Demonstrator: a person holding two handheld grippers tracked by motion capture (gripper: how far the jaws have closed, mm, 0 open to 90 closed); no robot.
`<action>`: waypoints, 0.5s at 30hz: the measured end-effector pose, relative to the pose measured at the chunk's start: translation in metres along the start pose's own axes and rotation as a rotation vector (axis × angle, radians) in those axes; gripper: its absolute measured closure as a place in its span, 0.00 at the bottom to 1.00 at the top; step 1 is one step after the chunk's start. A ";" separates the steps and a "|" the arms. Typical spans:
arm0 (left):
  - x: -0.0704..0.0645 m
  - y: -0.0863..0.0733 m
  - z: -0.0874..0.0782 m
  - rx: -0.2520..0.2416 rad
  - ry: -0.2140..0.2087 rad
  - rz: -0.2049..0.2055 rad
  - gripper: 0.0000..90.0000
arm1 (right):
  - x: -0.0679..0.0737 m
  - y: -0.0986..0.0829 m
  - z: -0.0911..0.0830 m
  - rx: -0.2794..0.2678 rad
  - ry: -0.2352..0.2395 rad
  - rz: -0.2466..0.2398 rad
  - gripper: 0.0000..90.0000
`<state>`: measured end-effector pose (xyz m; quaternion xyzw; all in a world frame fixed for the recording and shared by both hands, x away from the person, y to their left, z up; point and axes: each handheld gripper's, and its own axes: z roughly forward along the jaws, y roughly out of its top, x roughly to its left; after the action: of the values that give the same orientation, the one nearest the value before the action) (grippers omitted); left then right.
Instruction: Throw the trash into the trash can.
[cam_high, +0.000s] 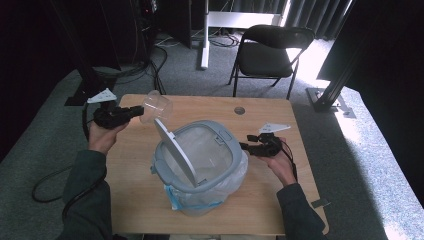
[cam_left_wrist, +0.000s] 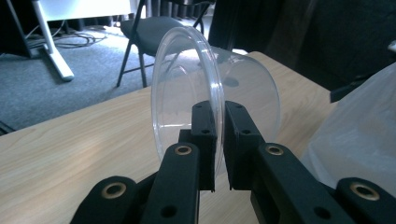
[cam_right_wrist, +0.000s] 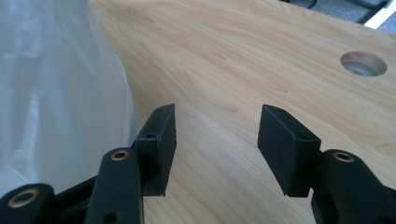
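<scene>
While the person sat at the wooden table (cam_high: 280, 200), the left gripper (cam_high: 134, 113) was up over the table's far left corner, jaws pinched tight on the rim of a clear plastic cup (cam_high: 156, 106). Cup was tipped on its side, mouth facing back toward the gripper, base pointing away. From the left gripper view the left gripper (cam_left_wrist: 219, 140) had one pad inside the cup (cam_left_wrist: 243, 88) wall and one outside, thin rim sandwiched between, barely any gap. Cup hung in the air, off the table, just beyond the far left edge of the bin.

Grey bin (cam_high: 227, 137) sat mid-table, near the front edge, lined with a translucent bag (cam_high: 235, 185) bulging out under the rim. Swing lid (cam_high: 175, 152) stood tilted up nearly on edge inside the frame, so the opening to its right was exposed. Cup was above and left of that lid, not touching it.

Right gripper (cam_high: 245, 146) was low at the bin's right side, tips just beside the bin frame; contact not clear from above. In the right gripper view the right gripper (cam_right_wrist: 217, 135) had its jaws spread wide with nothing between them but bare tabletop, bag (cam_right_wrist: 56, 93) close against the left jaw. Cable hole (cam_right_wrist: 363, 63) in the table showed farther off.
</scene>
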<state>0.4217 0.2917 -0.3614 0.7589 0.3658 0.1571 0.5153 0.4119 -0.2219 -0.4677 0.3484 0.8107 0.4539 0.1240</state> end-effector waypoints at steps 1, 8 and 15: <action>-0.001 0.001 0.000 0.000 -0.005 0.000 0.93 | 0.000 -0.001 0.001 0.004 -0.004 0.003 0.51; -0.007 0.011 0.001 -0.009 -0.041 0.010 0.93 | 0.001 -0.012 0.008 0.025 -0.003 0.016 0.51; -0.017 0.021 0.004 -0.016 -0.085 0.013 0.93 | 0.000 -0.015 0.006 0.024 -0.002 0.026 0.51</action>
<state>0.4209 0.2730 -0.3423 0.7631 0.3373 0.1311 0.5354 0.4081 -0.2233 -0.4837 0.3610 0.8113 0.4452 0.1148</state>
